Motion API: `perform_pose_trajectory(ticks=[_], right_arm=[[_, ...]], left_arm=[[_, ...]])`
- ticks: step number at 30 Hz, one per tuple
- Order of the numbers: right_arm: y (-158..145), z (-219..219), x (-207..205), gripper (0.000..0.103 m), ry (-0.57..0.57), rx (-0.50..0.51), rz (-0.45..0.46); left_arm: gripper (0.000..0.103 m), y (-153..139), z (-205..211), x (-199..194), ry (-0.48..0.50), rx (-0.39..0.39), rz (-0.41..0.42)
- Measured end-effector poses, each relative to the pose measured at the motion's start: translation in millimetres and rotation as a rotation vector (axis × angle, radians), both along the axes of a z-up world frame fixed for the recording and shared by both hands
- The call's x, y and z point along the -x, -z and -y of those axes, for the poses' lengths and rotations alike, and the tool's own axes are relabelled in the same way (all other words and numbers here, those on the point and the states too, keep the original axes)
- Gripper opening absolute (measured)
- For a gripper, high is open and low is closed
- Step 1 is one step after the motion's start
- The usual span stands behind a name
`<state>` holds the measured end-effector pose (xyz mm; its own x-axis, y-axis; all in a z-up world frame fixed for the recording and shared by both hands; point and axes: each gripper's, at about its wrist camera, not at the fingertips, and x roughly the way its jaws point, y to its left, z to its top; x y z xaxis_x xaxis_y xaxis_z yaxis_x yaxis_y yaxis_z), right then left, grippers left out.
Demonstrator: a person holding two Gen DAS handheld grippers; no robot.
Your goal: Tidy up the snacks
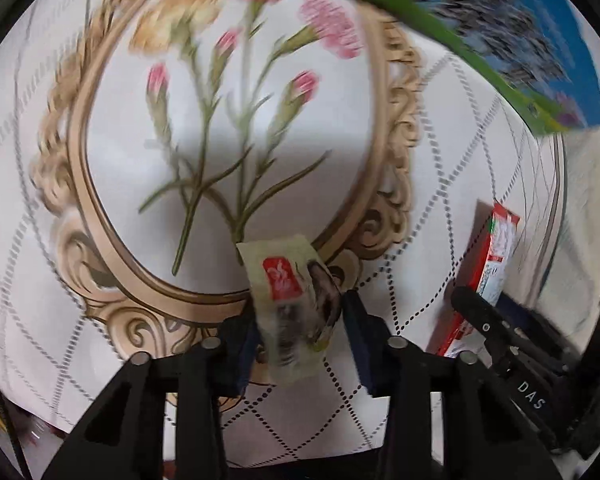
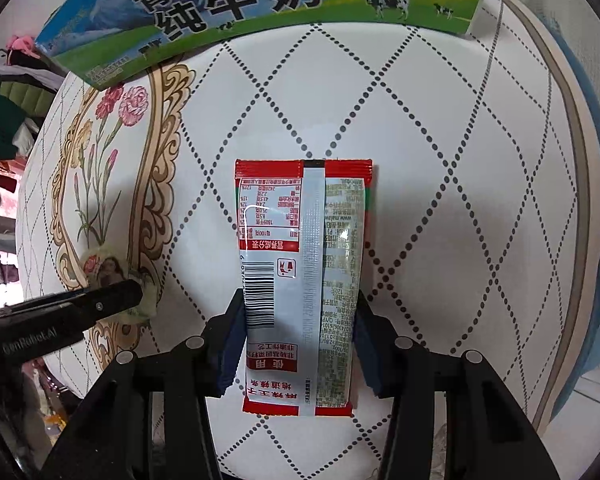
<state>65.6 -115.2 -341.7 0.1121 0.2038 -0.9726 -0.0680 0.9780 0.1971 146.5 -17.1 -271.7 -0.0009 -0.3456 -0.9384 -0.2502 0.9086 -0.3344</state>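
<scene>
your left claw (image 1: 300, 328) is clamped on the pale snack packet (image 1: 290, 280), your right claw (image 2: 298, 344) on the red-and-white packet (image 2: 300, 260), both over the counter (image 2: 440, 160). pick-up step; next, carry them toward the milk carton (image 2: 240, 4) ahead.

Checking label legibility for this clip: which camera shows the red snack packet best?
The right wrist view: the red snack packet lies flat and sharp between the right gripper fingers, barcode and print readable. The left wrist view shows only its blurred edge at the right, partly behind the other gripper.
</scene>
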Motion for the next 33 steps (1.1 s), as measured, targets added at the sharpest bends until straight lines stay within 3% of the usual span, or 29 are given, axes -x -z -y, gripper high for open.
perform_pose_trajectory(ticks=[3, 6, 9, 13, 16, 18, 24, 27, 33], right_arm=[[7, 2, -1, 0.052, 0.012, -0.011, -0.009], [15, 2, -3, 0.052, 0.016, -0.017, -0.012], [25, 1, -6, 0.052, 0.015, -0.015, -0.018], [29, 0, -8, 0.052, 0.006, -0.005, -0.021], [31, -3, -9, 0.052, -0.009, 0.013, -0.019], [29, -5, -9, 0.052, -0.024, 0.024, -0.010], [11, -6, -8, 0.051, -0.037, 0.016, 0.041], [0, -3, -11, 0.050, -0.031, -0.008, 0.058], [-39, 6, -23, 0.050, -0.015, -0.072, 0.107]], left_arm=[[0.047, 14, -24, 0, -0.139, 0.151, -0.046], [0.047, 20, -31, -3, -0.180, 0.192, -0.074], [0.052, 20, -20, -11, -0.130, 0.148, -0.076], [0.055, 13, 12, -19, 0.004, -0.003, -0.062], [0.048, 9, 37, -17, 0.089, -0.131, -0.022], [0.042, 4, 51, -15, 0.120, -0.164, 0.011], [0.035, -17, 62, -15, 0.131, -0.104, 0.033], [0.033, -31, 44, -15, 0.118, -0.080, 0.053], [0.033, -84, 30, -33, 0.066, 0.004, 0.141]])
